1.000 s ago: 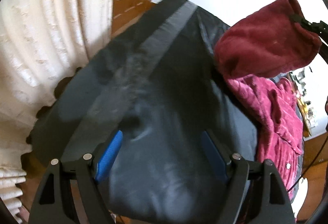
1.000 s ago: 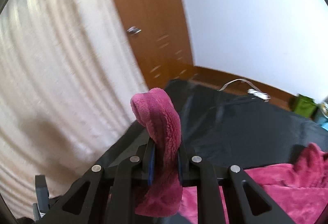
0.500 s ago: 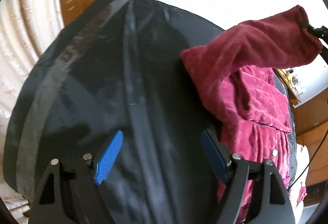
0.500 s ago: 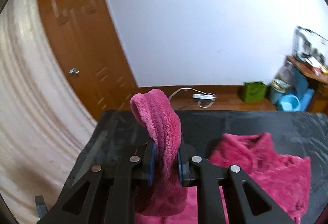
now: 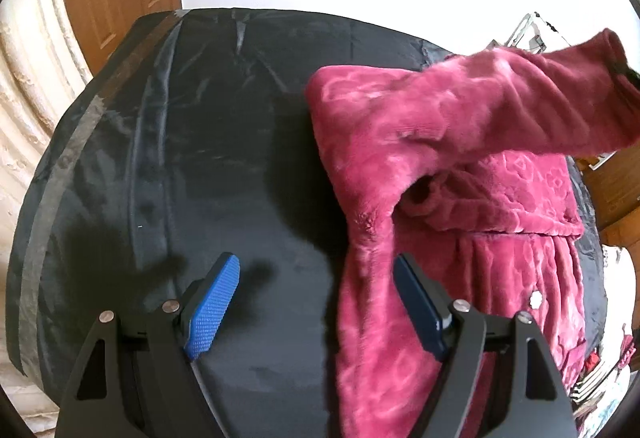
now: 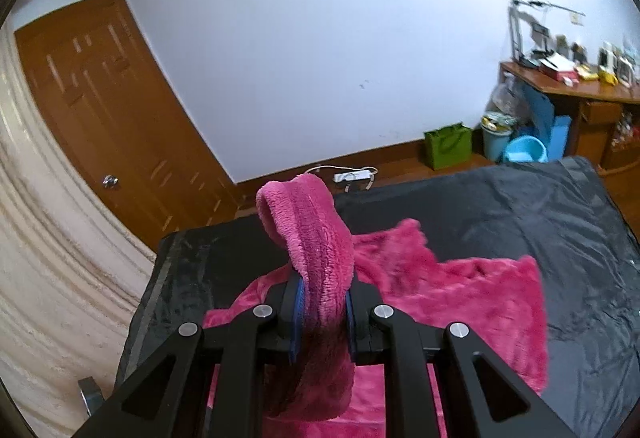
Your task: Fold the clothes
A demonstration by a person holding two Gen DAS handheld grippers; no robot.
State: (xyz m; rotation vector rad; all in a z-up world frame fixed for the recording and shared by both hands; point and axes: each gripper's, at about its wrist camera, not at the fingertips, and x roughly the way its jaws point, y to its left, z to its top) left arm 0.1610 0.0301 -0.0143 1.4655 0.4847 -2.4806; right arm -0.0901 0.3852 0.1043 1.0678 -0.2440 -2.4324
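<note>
One garment only is in view: a thick magenta fleece robe with an embossed floral pile (image 5: 500, 205), lying on the black glossy sheet that covers the bed (image 5: 200, 157), over toward that sheet's right edge as the left wrist view shows it, its skirt running down to the near edge. One sleeve (image 5: 520, 105) is lifted off the sheet and stretched out to the right; its cuff end (image 6: 316, 258) is pinched between the blue pads of the right gripper (image 6: 320, 314), whose jaws are pressed together on the doubled fleece, with a loop of cuff standing up past the fingertips. The left gripper (image 5: 316, 302) has its jaws spread wide and holds nothing; it hovers over the near part of the sheet with the robe's left edge just under its right finger (image 5: 420, 314). Handling, as a judgement: plush fabric is soft and limp, with no stiffness to hold a shape, so it sags between grip points and drags on itself; fairly light per handful but bulky, and thick folds need a wide jaw. Pile should grip well against ribbed pads, and the glossy sheet probably lets the body slide when pulled. Best holds look to be seams and edges: cuff, shoulder, hem corner. Count: one robe, one sleeve raised, second sleeve not made out; one small white button or snap (image 5: 535, 300) on the skirt; two grippers; one sheet.
</note>
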